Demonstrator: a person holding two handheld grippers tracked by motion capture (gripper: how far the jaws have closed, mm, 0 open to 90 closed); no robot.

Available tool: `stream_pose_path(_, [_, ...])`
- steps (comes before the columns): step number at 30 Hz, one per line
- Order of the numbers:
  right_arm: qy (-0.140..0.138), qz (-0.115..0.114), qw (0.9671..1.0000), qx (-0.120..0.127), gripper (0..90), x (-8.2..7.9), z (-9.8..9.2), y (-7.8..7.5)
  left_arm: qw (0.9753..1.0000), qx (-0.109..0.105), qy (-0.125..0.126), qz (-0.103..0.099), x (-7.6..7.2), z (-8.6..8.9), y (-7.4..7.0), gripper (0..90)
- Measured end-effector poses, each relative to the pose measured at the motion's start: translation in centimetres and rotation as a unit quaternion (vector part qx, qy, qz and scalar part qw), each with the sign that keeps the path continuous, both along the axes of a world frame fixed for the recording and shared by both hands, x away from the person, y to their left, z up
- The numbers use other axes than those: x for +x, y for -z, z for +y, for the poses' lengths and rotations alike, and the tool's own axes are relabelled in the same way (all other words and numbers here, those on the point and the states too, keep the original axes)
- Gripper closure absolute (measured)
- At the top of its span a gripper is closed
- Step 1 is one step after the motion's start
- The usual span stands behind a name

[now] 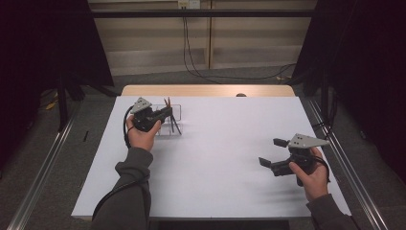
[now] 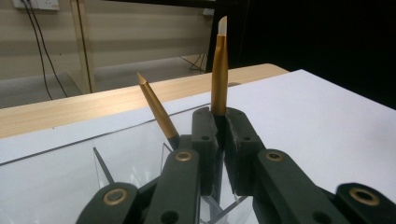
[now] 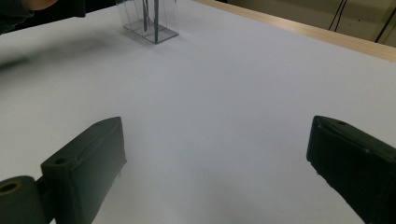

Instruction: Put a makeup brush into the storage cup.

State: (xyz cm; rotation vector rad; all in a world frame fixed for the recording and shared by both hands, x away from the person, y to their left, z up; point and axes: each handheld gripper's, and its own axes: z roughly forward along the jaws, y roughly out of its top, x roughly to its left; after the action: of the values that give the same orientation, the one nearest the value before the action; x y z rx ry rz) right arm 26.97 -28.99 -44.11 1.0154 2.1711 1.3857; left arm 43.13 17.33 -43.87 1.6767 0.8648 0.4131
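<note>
A gold brush (image 2: 219, 74) stands upright, centre frame, clamped in the left gripper (image 2: 219, 140), its lower end hidden by the jaws. A second brush (image 2: 156, 105) leans in the clear holder (image 1: 175, 112), upper left of the white surface (image 1: 225, 143). The right gripper (image 1: 274, 152), lower right, is spread wide, holding nothing.

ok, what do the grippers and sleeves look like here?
Both grippers, left gripper and right gripper, are black, with two blocky jaws on linkage arms with brass-coloured pivots. Each carries a grey three-cornered plate on top. A black cable trails from the left one. The person wears grey long sleeves.
</note>
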Motion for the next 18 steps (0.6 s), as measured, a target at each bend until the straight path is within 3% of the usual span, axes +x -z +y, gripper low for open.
stream_pose_path(5, [0.0, 0.0, 1.0, 0.001, 4.1, 0.0, -0.06, 0.01, 1.0, 0.002, -0.001, 0.001, -0.02, 0.07, -0.05, 82.2])
stream_pose_path(14, [0.001, 0.0, 1.0, 0.002, 4.1, 0.0, -0.03, -0.03, 0.9998, -0.017, 0.005, 0.009, -0.23, 0.45, -0.23, 71.0])
stream_pose_path(18, [0.0, 0.0, 1.0, 0.0, 4.1, 0.02, 0.02, 0.01, 0.9999, -0.011, -0.002, 0.01, -0.43, 0.58, -0.54, 66.7])
